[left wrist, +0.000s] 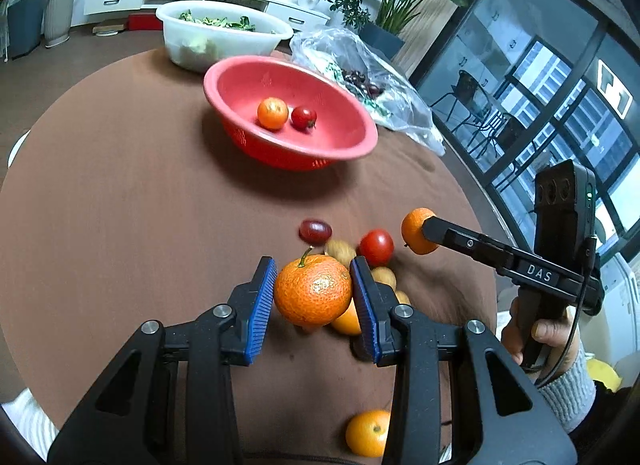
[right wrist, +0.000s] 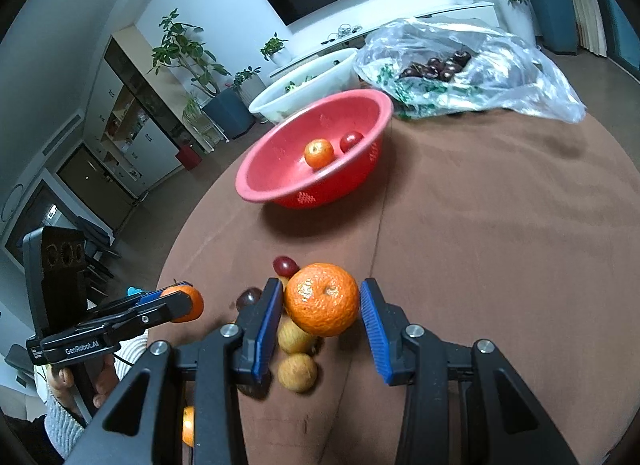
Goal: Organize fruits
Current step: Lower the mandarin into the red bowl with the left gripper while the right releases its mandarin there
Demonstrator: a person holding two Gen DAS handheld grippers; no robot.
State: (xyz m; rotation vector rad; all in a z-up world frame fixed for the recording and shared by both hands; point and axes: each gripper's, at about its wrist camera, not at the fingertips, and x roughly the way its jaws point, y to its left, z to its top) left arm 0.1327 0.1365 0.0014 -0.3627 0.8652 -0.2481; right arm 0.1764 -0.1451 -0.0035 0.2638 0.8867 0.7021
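Left wrist view: left gripper (left wrist: 313,292) and right gripper (left wrist: 420,231) each clutching a mandarin; red basket (left wrist: 248,81) holding two fruits; loose pile (left wrist: 360,253) awaiting sorting.

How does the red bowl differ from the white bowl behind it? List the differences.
The red bowl has perforated sides; the white bowl looks solid. The red bowl holds a small orange and a tomato; the white bowl holds leafy greens. Both are round and sit on the brown table.
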